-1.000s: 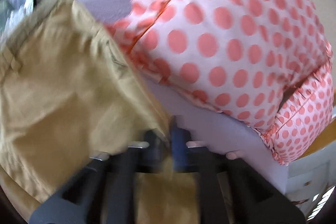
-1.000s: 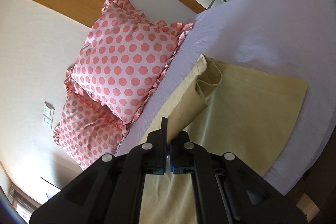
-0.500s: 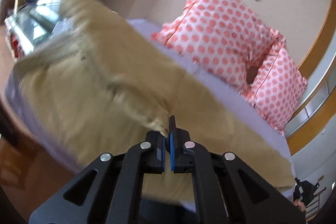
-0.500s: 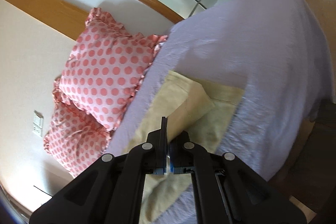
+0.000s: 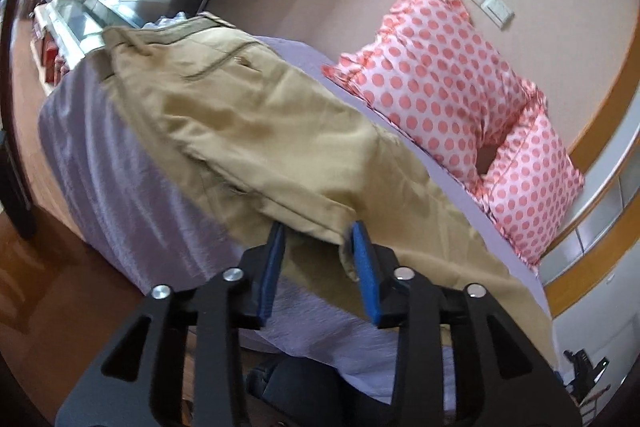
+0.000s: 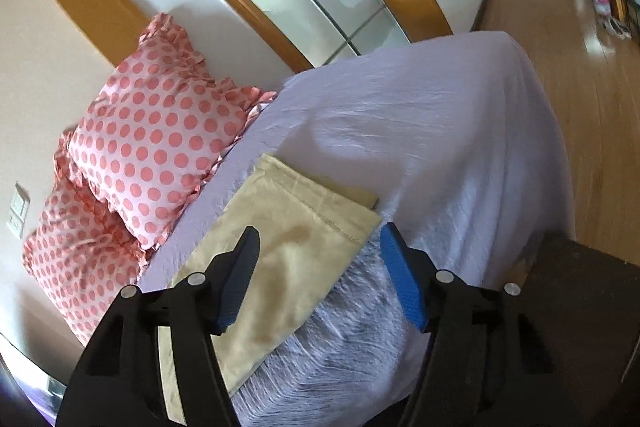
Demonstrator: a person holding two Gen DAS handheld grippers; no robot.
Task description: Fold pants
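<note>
Both sets of jaws stand apart, and neither one is clamped on anything. Your left gripper (image 5: 318, 255) has its blue pads either side of a folded edge of the tan pants (image 5: 256, 131), cloth between them but not pinched. Your right gripper (image 6: 320, 267) hovers wide open over the hem end of the pants (image 6: 288, 239). The pants lie lengthwise on the lilac bed sheet (image 6: 420, 131), folded leg over leg, the waistband far from you in the left view. Two pink polka-dot pillows (image 5: 436, 83) sit just beside them against the wall.

What could go wrong, biggest first: in the left view the pants lie close to the bed's near edge, so a tug there could drag them off the mattress. In the right view the two hems are not flush; folding now would likely lock in that skew. A loose corner between the left pads could snag as you pull away.

Half a second ago both grippers were shut on the fabric, the right one holding a leg raised; now both have let go and the cloth lies flat
</note>
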